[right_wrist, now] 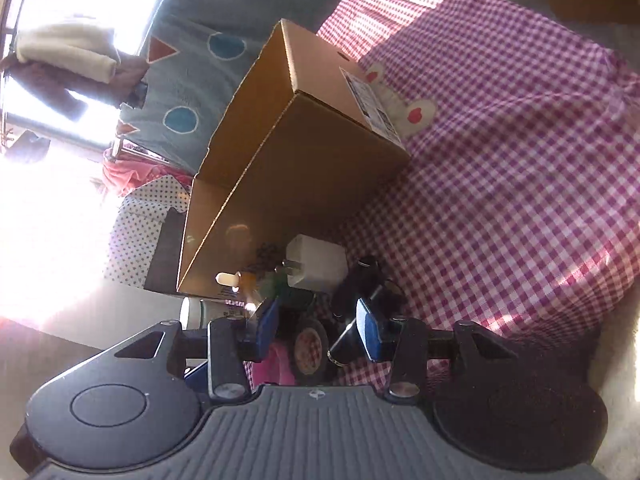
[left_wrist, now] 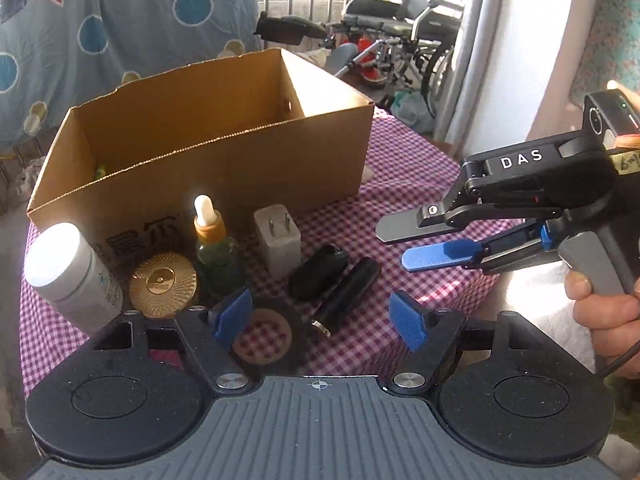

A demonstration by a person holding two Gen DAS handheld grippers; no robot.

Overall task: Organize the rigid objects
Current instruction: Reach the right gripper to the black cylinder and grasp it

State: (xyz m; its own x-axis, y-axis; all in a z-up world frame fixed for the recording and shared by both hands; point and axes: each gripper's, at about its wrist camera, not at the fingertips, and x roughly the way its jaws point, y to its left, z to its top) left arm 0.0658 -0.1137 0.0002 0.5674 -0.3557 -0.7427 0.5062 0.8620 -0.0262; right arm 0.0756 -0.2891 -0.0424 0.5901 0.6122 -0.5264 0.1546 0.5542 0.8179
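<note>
On a table draped in pink gingham cloth (left_wrist: 400,184), an open cardboard box (left_wrist: 224,148) stands behind a row of small items: a white bottle (left_wrist: 68,272), a gold disc (left_wrist: 163,284), a green dropper bottle (left_wrist: 214,248), a white plug adapter (left_wrist: 277,242), two black cylinders (left_wrist: 336,284) and a roll of black tape (left_wrist: 266,336). The left gripper (left_wrist: 320,322) hovers just above the tape and cylinders, jaws spread wide and empty. The right gripper (left_wrist: 394,245), held in a person's hand (left_wrist: 604,316), comes in from the side with its jaws partly open, gripping nothing.
</note>
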